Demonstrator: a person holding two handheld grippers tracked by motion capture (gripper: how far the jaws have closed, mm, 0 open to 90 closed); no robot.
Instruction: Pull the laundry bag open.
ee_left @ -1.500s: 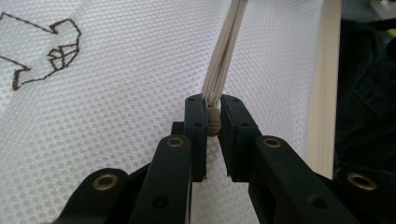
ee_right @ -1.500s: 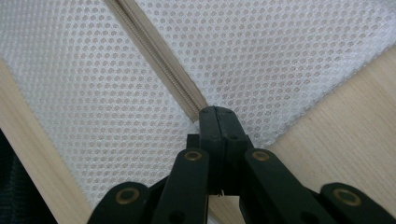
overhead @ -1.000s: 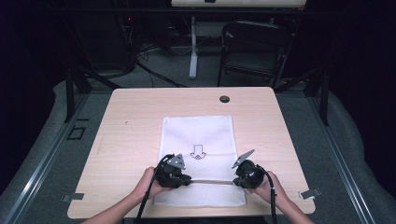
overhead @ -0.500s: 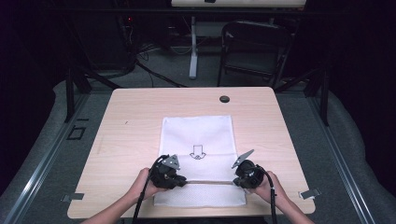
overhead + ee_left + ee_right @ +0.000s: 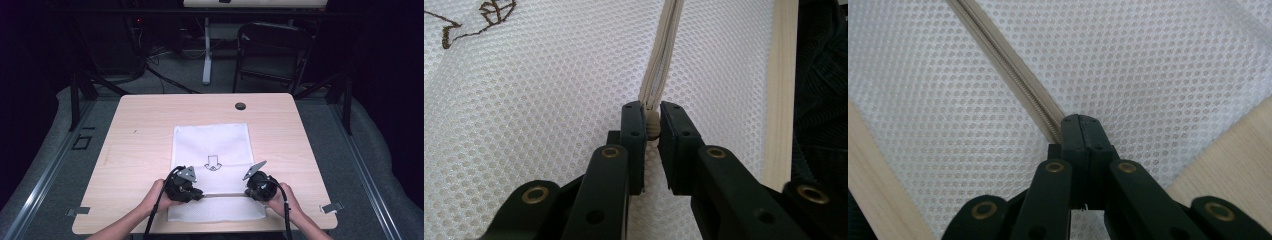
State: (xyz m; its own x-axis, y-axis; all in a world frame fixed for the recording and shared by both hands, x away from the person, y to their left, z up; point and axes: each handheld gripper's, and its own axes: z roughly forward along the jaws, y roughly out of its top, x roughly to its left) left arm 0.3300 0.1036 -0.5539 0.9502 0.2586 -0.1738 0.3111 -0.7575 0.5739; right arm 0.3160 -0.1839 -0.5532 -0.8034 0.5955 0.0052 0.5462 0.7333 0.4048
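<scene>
A white mesh bag (image 5: 212, 142) with a small arrow print lies flat on the wooden table (image 5: 140, 150), its near end at the front edge. A beige zipper (image 5: 222, 195) runs across that near part, taut between the two grippers. My left gripper (image 5: 200, 194) is at the zipper's left end; in the left gripper view, the left gripper (image 5: 652, 117) is shut on a small beige zipper piece, and the zipper (image 5: 664, 50) stretches away from it. My right gripper (image 5: 248, 192) is at the zipper's right end. In the right gripper view, the right gripper (image 5: 1081, 125) is shut tight where the zipper (image 5: 1008, 60) ends.
A small black round cap (image 5: 240, 106) sits near the table's far edge. Bare wood lies on both sides of the bag. Behind the table stand a dark chair (image 5: 270, 55) and a white desk leg (image 5: 206, 50) on a floor with cables.
</scene>
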